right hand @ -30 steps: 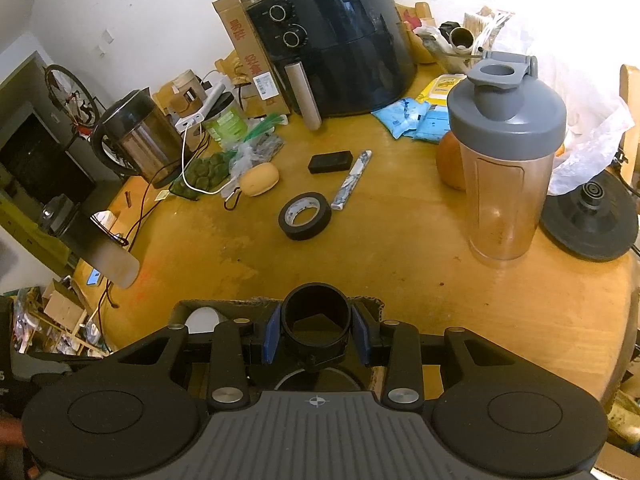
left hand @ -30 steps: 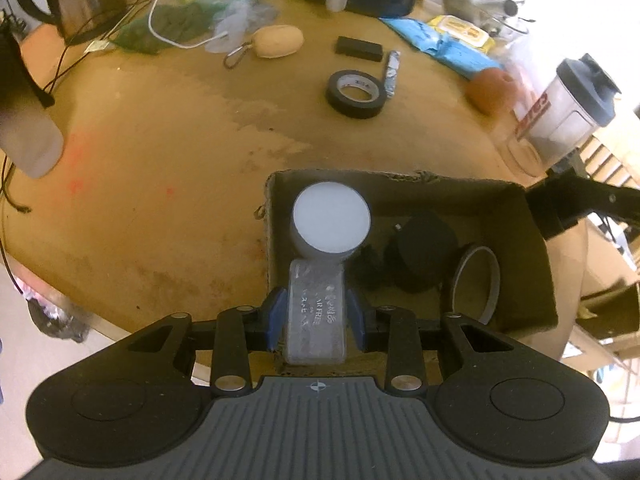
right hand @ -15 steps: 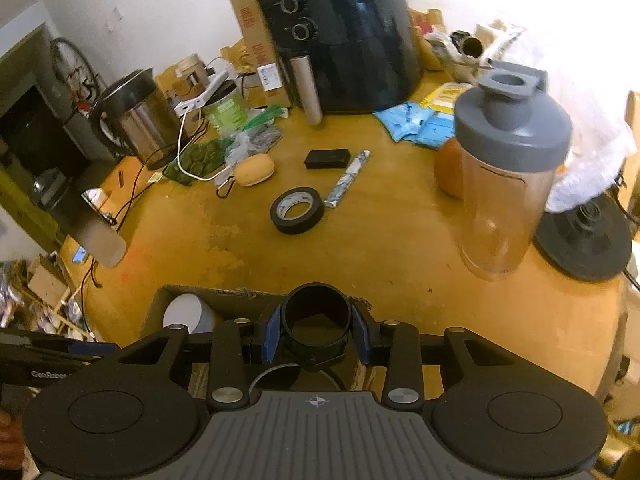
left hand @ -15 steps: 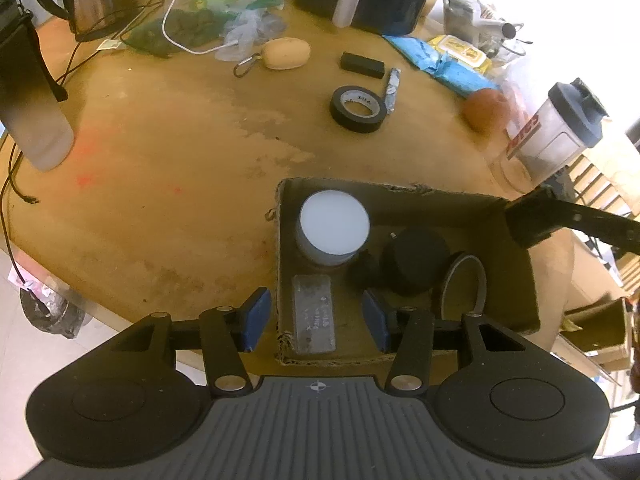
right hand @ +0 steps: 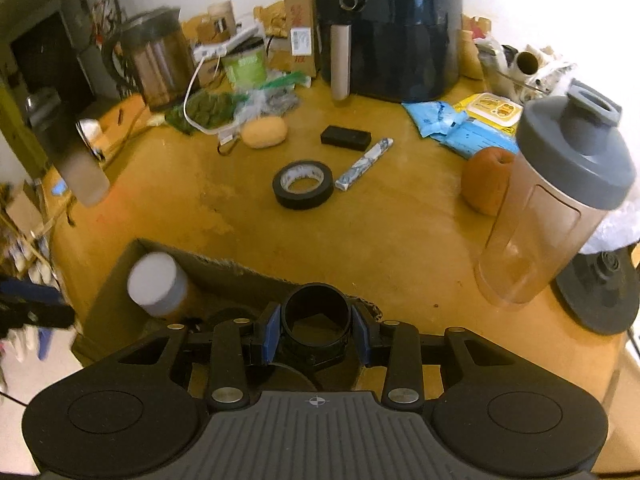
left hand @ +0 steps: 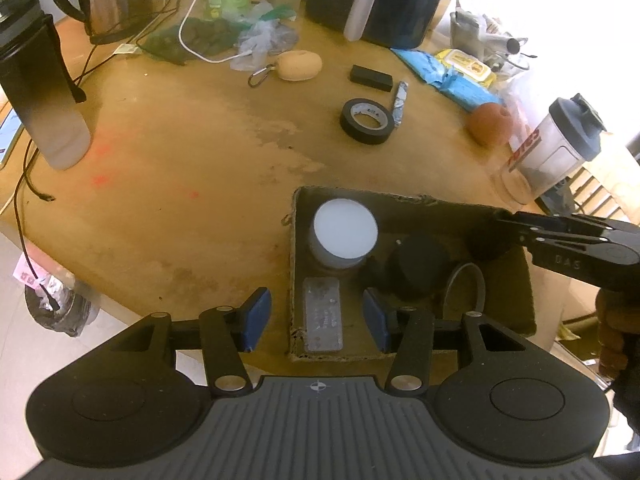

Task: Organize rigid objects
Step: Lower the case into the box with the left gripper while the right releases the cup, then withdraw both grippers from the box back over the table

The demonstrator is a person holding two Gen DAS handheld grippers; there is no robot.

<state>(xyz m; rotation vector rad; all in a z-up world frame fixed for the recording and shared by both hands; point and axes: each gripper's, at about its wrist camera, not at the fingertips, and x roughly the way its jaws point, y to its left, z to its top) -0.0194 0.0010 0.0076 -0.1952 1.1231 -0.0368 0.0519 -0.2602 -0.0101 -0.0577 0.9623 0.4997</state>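
One cardboard box [left hand: 504, 316] on the tabletop [left hand: 180, 152] holds one white-lidded jar [left hand: 345, 232], one silver bar [left hand: 322, 319], one black puck [left hand: 418, 266] and one ring [left hand: 464, 288]. The left tongs [left hand: 316, 318] hang parted and empty above the bar, while the right tongs [right hand: 316, 330] clamp one black cylinder [right hand: 316, 322] over the box.

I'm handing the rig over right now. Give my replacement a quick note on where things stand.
Left gripper: open, empty, above the silver pack lying in the cardboard box.
Right gripper: shut on a black hollow cylinder, over the box.
Boxed: silver pack, white-lidded jar, dark round items.
Left on the table: tape roll, black block, foil stick.
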